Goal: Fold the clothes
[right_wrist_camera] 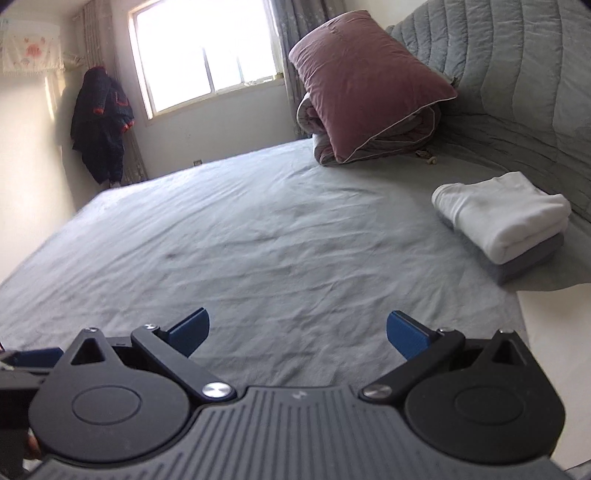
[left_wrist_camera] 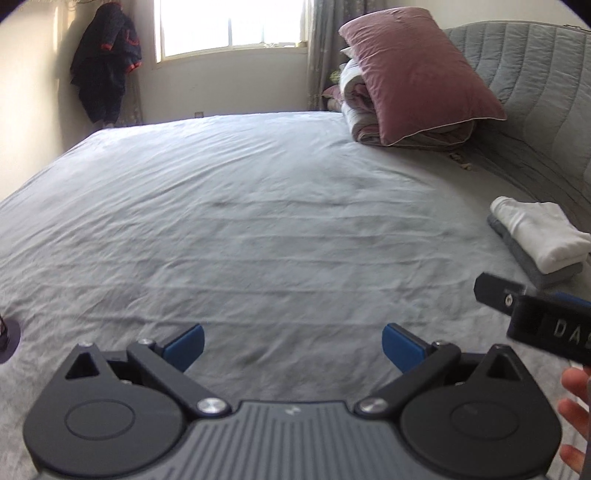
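A dark navy jacket with red trim (left_wrist_camera: pixel 107 62) hangs in the far left corner of a bedroom, beside a bright window (left_wrist_camera: pixel 231 26). Across the middle stretches a wide bed under a wrinkled pale grey sheet (left_wrist_camera: pixel 258 206), its centre bare.

The left gripper (left_wrist_camera: pixel 293 349), black with blue finger pads (left_wrist_camera: pixel 184 347), hovers above the near edge of the sheet, its fingers spread wide and gripping nothing. The right gripper (right_wrist_camera: pixel 297 338) hangs just beside it in the same pose, fingers wide apart and empty; part of its black body shows at the right edge of the left wrist view, with the fingers of a person's hand (left_wrist_camera: pixel 574 402) below it.

Toward the right, a plump mauve pillow (right_wrist_camera: pixel 365 85) leans on a rolled quilt (right_wrist_camera: pixel 325 147) against the quilted grey headboard (right_wrist_camera: pixel 517 66). Nearer, at the right side of the bed, a folded white garment (right_wrist_camera: pixel 506 214) lies stacked on top of a folded grey garment (right_wrist_camera: pixel 524 264), the pile well apart from both grippers.
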Action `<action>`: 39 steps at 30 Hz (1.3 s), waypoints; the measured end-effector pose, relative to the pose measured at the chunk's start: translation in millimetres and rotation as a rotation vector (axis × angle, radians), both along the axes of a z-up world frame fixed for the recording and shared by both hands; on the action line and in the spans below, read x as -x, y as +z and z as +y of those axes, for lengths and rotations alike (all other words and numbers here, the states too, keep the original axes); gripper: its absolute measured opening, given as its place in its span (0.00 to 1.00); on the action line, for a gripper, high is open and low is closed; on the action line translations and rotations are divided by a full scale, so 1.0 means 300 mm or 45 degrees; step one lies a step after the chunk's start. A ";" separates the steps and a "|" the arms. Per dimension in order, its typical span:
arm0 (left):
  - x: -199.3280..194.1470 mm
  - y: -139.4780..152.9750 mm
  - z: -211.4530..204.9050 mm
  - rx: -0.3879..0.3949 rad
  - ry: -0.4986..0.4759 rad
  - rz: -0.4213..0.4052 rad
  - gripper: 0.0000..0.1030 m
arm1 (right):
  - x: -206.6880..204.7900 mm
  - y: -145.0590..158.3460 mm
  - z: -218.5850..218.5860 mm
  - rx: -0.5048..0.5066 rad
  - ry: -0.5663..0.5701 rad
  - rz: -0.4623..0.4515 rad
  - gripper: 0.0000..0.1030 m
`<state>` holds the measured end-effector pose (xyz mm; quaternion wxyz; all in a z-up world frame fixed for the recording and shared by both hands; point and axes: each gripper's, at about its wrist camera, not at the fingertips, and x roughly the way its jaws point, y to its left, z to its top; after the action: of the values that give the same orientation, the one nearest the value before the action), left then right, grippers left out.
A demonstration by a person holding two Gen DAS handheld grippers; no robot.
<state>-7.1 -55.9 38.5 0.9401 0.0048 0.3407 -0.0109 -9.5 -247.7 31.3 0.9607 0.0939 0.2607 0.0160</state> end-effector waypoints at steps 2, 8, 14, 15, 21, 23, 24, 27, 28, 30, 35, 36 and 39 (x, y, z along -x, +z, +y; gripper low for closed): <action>-0.014 -0.040 0.031 0.004 0.022 0.020 1.00 | -0.022 -0.032 0.035 0.018 0.024 0.023 1.00; -0.061 -0.141 0.118 0.036 0.088 0.055 1.00 | -0.059 -0.077 0.118 0.069 0.045 0.003 1.00; -0.086 -0.191 0.149 0.017 0.125 -0.016 1.00 | -0.081 -0.119 0.142 0.084 0.019 0.014 1.00; -0.090 -0.201 0.150 0.016 0.119 -0.019 1.00 | -0.081 -0.124 0.143 0.100 0.010 0.014 1.00; -0.088 -0.188 0.079 0.097 -0.060 -0.006 1.00 | -0.030 -0.096 0.084 0.161 -0.168 -0.001 1.00; -0.061 -0.152 0.013 0.103 -0.189 -0.025 1.00 | -0.002 -0.068 0.038 0.197 -0.291 0.006 1.00; -0.046 -0.133 -0.021 0.102 -0.251 -0.035 1.00 | 0.012 -0.053 0.009 0.207 -0.344 0.021 1.00; 0.000 -0.076 -0.115 0.102 -0.390 -0.067 1.00 | 0.059 -0.007 -0.078 0.218 -0.479 0.062 1.00; 0.014 -0.060 -0.147 0.108 -0.433 -0.066 1.00 | 0.078 0.006 -0.107 0.210 -0.505 0.067 1.00; 0.026 -0.034 -0.210 0.106 -0.512 -0.050 1.00 | 0.096 0.025 -0.166 0.206 -0.546 0.090 1.00; -0.019 0.010 -0.369 0.063 -0.589 -0.032 1.00 | 0.103 0.068 -0.318 0.225 -0.653 0.145 1.00; -0.035 0.016 -0.398 0.060 -0.591 -0.034 1.00 | 0.094 0.072 -0.351 0.223 -0.661 0.153 1.00; -0.094 0.023 -0.496 0.028 -0.585 -0.031 1.00 | 0.051 0.078 -0.437 0.238 -0.661 0.184 1.00</action>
<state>21.1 -204.8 45.4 0.9169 0.0721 0.3192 -0.2285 -24.9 -378.8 54.6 0.9161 0.0693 0.2960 -0.2613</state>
